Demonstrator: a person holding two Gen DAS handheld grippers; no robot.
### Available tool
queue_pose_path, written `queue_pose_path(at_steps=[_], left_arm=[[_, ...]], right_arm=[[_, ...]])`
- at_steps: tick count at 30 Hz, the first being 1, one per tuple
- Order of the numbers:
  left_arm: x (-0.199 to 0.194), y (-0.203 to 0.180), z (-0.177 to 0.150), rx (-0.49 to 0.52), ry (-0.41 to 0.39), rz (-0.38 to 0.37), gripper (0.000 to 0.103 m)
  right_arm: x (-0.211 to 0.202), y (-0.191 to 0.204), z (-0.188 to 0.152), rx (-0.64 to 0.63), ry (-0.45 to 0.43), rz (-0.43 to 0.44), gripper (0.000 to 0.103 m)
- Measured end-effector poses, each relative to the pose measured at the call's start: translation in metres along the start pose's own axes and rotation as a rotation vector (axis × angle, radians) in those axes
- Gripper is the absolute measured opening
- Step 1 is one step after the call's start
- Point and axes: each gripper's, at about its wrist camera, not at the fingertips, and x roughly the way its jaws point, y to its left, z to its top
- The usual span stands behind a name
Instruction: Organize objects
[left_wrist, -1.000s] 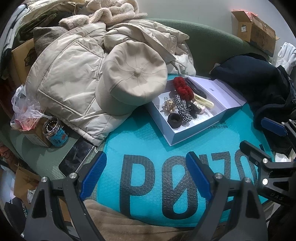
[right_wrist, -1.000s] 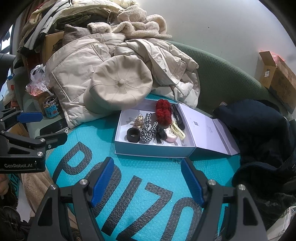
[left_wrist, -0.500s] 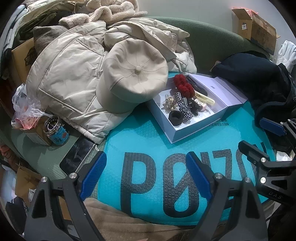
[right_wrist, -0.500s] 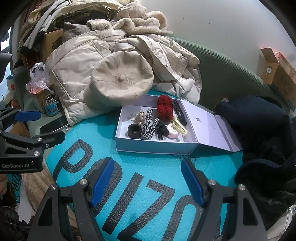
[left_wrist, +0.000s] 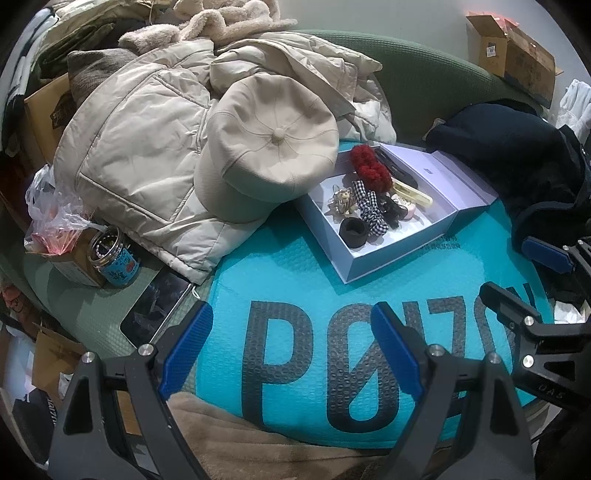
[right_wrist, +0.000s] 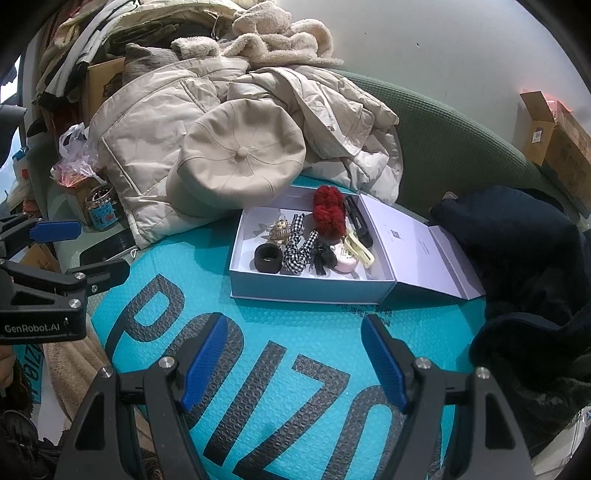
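Left-wrist view, left to right: at the left edge, a blue-labelled jar (left_wrist: 115, 254) stands beside a crumpled plastic bag (left_wrist: 55, 210); a dark phone (left_wrist: 157, 308) lies just below and right of it. A beige padded jacket (left_wrist: 136, 162) fills the upper left, with a beige cap (left_wrist: 269, 144) resting on it and overhanging the corner of the open white box (left_wrist: 391, 258). The box sits on a turquoise bubble mailer (left_wrist: 295, 280) at centre right, its lid (left_wrist: 450, 177) folded open to the right. Inside lie a black hair tie (left_wrist: 353, 231), a checked bow (left_wrist: 369, 206), a red scrunchie (left_wrist: 371, 168) and a pale yellow clip (left_wrist: 412, 192). The left gripper (left_wrist: 291, 354), at the bottom centre, has its blue-padded jaws spread apart above the mailer, with nothing between them. Right-wrist view: the same box (right_wrist: 310, 288) occupies the centre, a dark garment (right_wrist: 517, 236) at right. The right gripper (right_wrist: 291, 363), bottom centre, likewise stands with jaws apart and empty over the mailer.
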Motion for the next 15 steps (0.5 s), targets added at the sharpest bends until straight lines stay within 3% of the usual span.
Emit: queue_pose_path(at_steps=[15], left_arm=[[-0.011, -0.02, -0.006, 0.039, -0.02, -0.026, 0.087]], right_arm=[[-0.011, -0.007, -0.008, 0.021, -0.005, -0.024, 0.075]])
